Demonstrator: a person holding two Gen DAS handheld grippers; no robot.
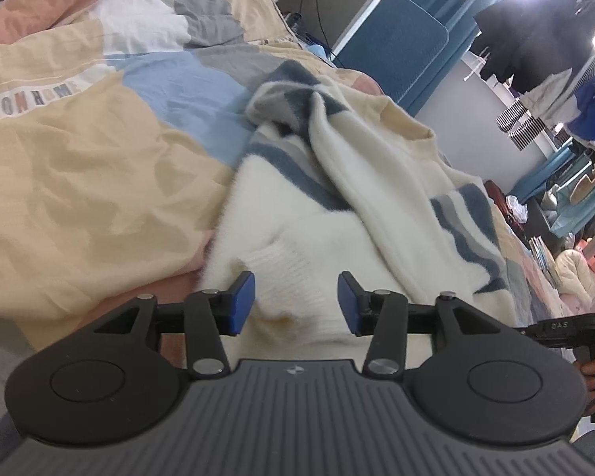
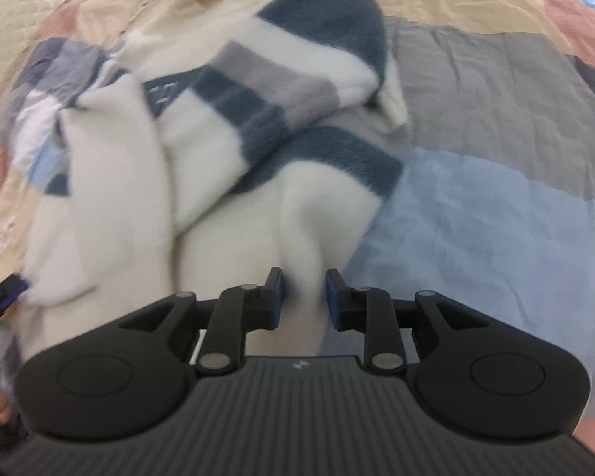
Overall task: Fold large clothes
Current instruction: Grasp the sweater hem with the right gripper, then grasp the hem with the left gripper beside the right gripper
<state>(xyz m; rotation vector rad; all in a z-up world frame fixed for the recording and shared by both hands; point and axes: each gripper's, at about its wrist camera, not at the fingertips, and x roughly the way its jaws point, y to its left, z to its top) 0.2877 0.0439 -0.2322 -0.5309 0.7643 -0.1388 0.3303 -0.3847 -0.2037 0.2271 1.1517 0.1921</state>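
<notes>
Fig. Two claws at the near hem of a fleecy sweater (image 1: 337, 206) lying crumpled on a bed, on top of a patchwork duvet (image 1: 79, 182).

L claw (image 1: 295, 303): pads stand apart, straddling the ribbed white hem; fabric lies between them but neither pad presses it, so not gripping. R claw (image 2: 302, 297): pads closer together, a raised ridge of white fleece between; view is blurred and a sliver of gap shows each side, so judged loose, not clamped.

Location: sweater sits mid-bed, body running far from both claws, one sleeve thrown across the chest, far part bunched w/ navy and grey bands uppermost. In the R view the L claw's blue tip shows at the left edge, near the hem.

Step in hand (judged): taking hold of the hem at two points, prior to spreading the garment flat. To do it well: catch both layers of the rib, not just the top nap; close fully before lifting; keep the two holds well apart so the hem draws taut; pull toward the near edge evenly, else the crossed sleeve drags and twists.

Materials: sweater is thick, brushed, soft-pile knit, cream w/ navy/grey stripes; hem is ribbed, w/ a faint yellowish mark. Duvet is thin, creased cotton in peach, tan, blue, grey blocks. Claw pads are blue, flat, rectangular; claw arms matte black.
</notes>
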